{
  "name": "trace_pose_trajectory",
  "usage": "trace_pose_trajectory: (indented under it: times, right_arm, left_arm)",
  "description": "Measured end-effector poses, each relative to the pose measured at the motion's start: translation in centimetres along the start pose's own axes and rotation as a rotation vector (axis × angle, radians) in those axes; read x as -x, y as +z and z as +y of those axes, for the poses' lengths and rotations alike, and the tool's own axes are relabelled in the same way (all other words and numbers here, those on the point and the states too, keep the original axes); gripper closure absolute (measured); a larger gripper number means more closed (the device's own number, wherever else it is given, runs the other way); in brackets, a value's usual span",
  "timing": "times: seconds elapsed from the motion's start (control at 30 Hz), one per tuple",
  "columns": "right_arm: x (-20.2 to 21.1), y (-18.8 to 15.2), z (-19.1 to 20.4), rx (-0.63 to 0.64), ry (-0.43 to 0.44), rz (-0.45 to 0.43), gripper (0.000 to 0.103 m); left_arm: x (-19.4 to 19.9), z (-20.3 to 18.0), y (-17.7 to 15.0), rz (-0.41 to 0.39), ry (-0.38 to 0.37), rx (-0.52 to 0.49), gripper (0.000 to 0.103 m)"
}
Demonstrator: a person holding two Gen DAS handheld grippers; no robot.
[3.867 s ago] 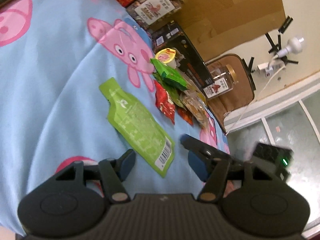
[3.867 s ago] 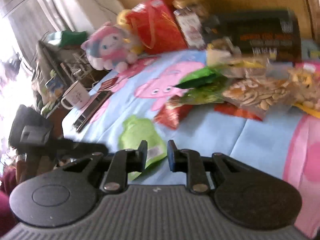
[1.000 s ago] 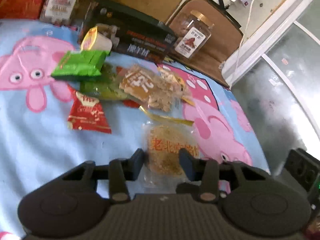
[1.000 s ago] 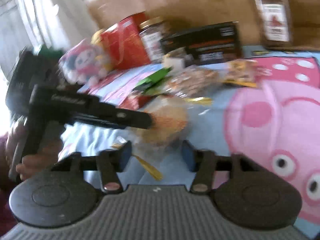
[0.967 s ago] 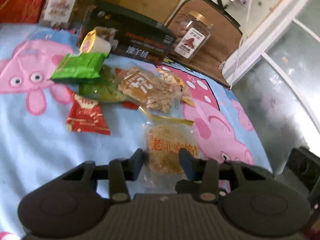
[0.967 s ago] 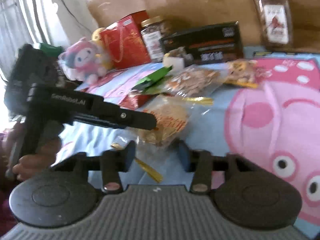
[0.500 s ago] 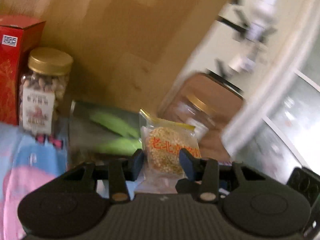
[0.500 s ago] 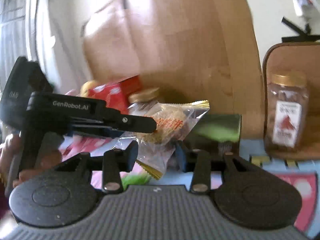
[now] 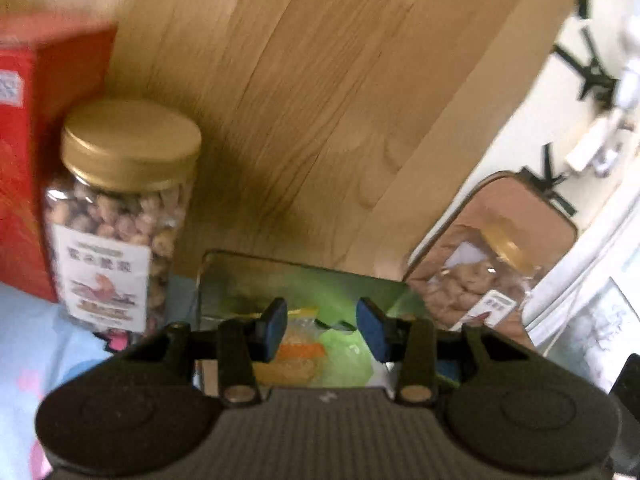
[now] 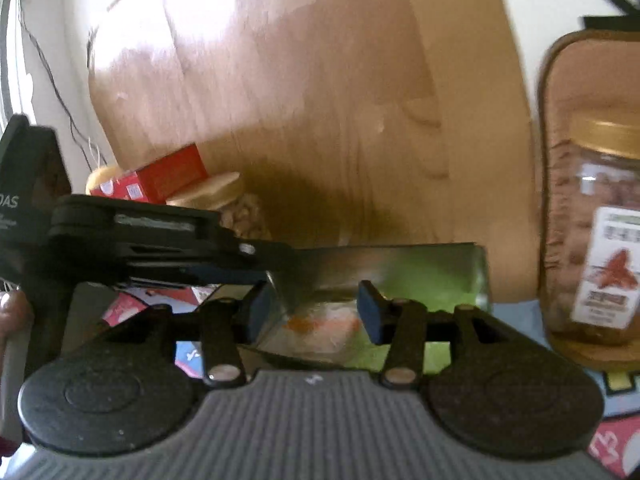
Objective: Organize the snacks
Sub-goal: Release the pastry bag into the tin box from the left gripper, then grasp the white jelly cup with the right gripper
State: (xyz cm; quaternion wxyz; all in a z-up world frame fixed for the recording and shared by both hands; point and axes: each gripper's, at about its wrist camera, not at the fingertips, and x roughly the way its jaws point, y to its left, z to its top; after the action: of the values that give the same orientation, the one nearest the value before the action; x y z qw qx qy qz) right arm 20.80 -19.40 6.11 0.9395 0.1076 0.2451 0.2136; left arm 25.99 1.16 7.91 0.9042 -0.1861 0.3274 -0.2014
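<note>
A clear packet of sesame cake with orange lettering lies on the flat black box at the wooden headboard. My left gripper hovers just above it, fingers apart, not touching the packet. In the right wrist view the packet lies on the box between my right gripper's spread fingers. The left gripper's body reaches in from the left over the box.
A gold-lidded jar of nuts and a red box stand left of the black box. A second nut jar stands to the right against a brown cushion. The wooden headboard rises behind. Pink-and-blue bedding lies below.
The left gripper carried the packet up from the bedding to the black box, then opened. The packet now lies on the box. The right gripper followed alongside.
</note>
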Motion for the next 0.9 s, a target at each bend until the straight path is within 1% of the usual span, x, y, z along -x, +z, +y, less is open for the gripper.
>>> trace_pose_trajectory:
  times: [0.03, 0.1, 0.17, 0.2, 0.27, 0.33, 0.43, 0.5, 0.53, 0.6, 0.63, 0.7, 0.77, 0.87, 0.9]
  right_arm:
    - [1.4, -0.3, -0.1, -0.011, -0.005, -0.018, 0.052]
    - [4.0, -0.8, -0.5, -0.052, -0.013, -0.045, 0.052]
    - [7.1, -1.8, -0.7, -0.099, -0.015, -0.056, 0.052]
    - [8.6, -2.6, -0.7, -0.110, -0.016, -0.056, 0.052]
    - [11.2, -4.4, -0.6, -0.134, -0.014, -0.041, 0.052]
    - [13.0, -6.3, -0.2, -0.170, -0.004, -0.009, 0.052]
    - [14.2, -8.3, 0.7, -0.222, 0.013, 0.019, 0.052]
    - [12.8, -8.4, 1.8, -0.251, 0.071, 0.059, 0.052]
    - [11.7, -8.4, 2.3, -0.279, 0.103, 0.082, 0.052]
    - [9.4, -7.9, 3.3, -0.323, 0.160, 0.126, 0.052]
    - [8.2, -7.6, 3.7, -0.322, 0.165, 0.139, 0.052]
    - [5.7, -6.9, 4.2, -0.320, 0.154, 0.164, 0.052]
    - [3.7, -6.4, 4.2, -0.341, 0.134, 0.183, 0.052]
    - [1.7, -6.0, 4.4, -0.288, 0.048, 0.181, 0.051]
    - [1.1, -6.0, 4.6, -0.271, 0.032, 0.180, 0.050]
  left_arm:
    - [1.2, -0.2, 0.0, -0.017, -0.007, -0.020, 0.064]
    - [3.8, -0.5, -1.1, -0.037, -0.008, -0.050, 0.063]
    - [6.6, -1.0, -3.3, -0.057, 0.013, -0.101, 0.062]
    - [7.9, -1.0, -4.7, -0.067, 0.037, -0.129, 0.062]
    - [9.9, -0.7, -7.2, -0.065, 0.066, -0.154, 0.062]
    - [12.0, 0.9, -9.3, -0.033, 0.078, -0.122, 0.062]
    - [13.5, 3.2, -12.1, 0.004, 0.089, -0.053, 0.062]
    - [13.6, 4.4, -13.0, 0.015, 0.108, -0.013, 0.062]
    - [13.6, 5.1, -13.2, 0.017, 0.112, 0.029, 0.062]
    - [13.2, 6.2, -13.1, 0.018, 0.082, 0.097, 0.062]
    - [12.6, 6.5, -12.9, 0.026, 0.075, 0.123, 0.062]
    - [11.9, 6.9, -12.7, 0.037, 0.053, 0.151, 0.062]
    - [11.2, 6.8, -12.8, 0.039, 0.055, 0.160, 0.062]
    - [10.7, 6.6, -12.9, 0.028, 0.052, 0.162, 0.062]
    - [10.6, 6.6, -12.9, 0.026, 0.052, 0.161, 0.062]
